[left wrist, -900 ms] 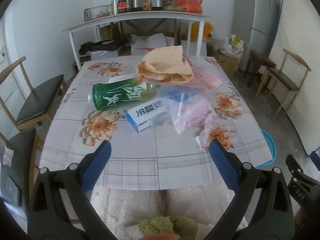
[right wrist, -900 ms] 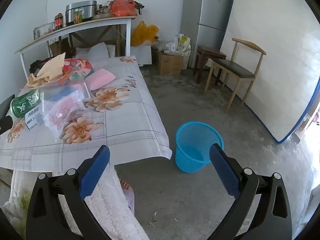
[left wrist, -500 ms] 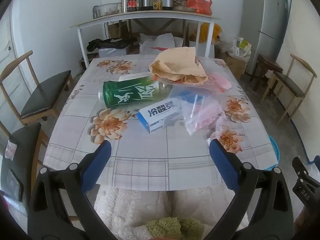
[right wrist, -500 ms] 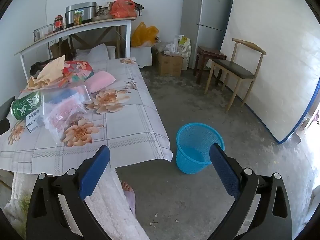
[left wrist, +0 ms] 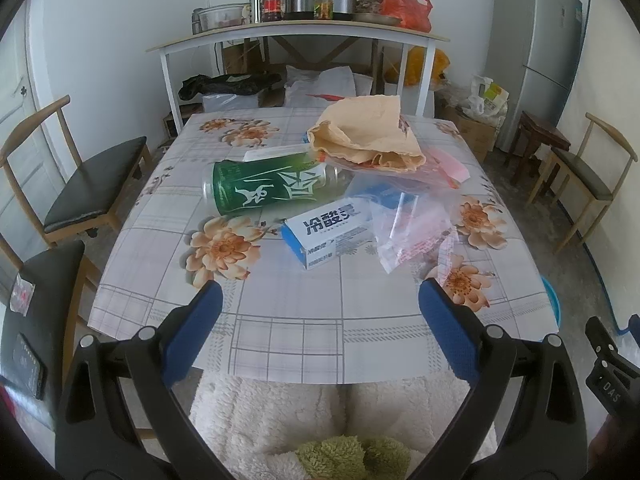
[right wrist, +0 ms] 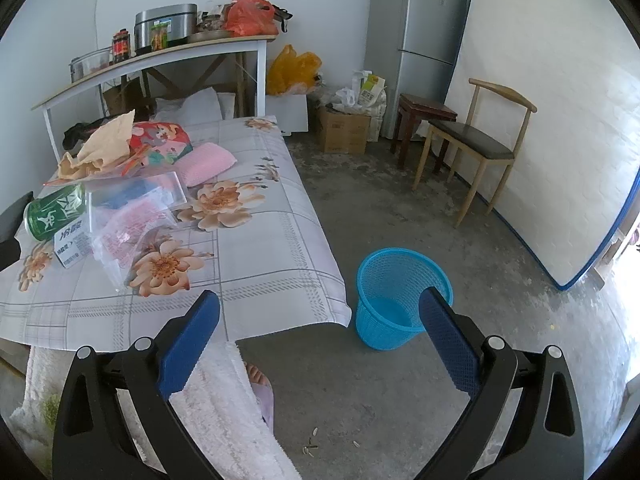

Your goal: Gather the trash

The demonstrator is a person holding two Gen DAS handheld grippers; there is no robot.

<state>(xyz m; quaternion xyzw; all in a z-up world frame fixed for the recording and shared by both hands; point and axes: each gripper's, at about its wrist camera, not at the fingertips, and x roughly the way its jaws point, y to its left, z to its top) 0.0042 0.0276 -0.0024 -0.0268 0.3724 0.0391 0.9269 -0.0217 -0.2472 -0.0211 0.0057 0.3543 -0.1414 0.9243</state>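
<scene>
On the floral table (left wrist: 280,320) lies a heap of trash: a green bottle (left wrist: 272,190) on its side, a blue and white box (left wrist: 332,232), clear plastic bags (left wrist: 412,232) and crumpled brown paper (left wrist: 368,136). My left gripper (left wrist: 320,304) is open and empty, held above the table's near edge, short of the box. My right gripper (right wrist: 320,316) is open and empty, off the table's right corner, above the floor. A blue mesh bin (right wrist: 400,296) stands on the floor beside the table. The bottle (right wrist: 56,212) and bags (right wrist: 128,228) also show in the right wrist view.
Wooden chairs stand left of the table (left wrist: 88,184) and at the right wall (right wrist: 472,144). A white shelf table (left wrist: 296,36) with jars and a pot stands behind. A fridge (right wrist: 416,40), boxes (right wrist: 344,132) and a mattress (right wrist: 552,120) line the far side.
My left gripper has swung a little to the left, so the trash heap sits more centred in its view. My right gripper has barely moved. Both stay open.
</scene>
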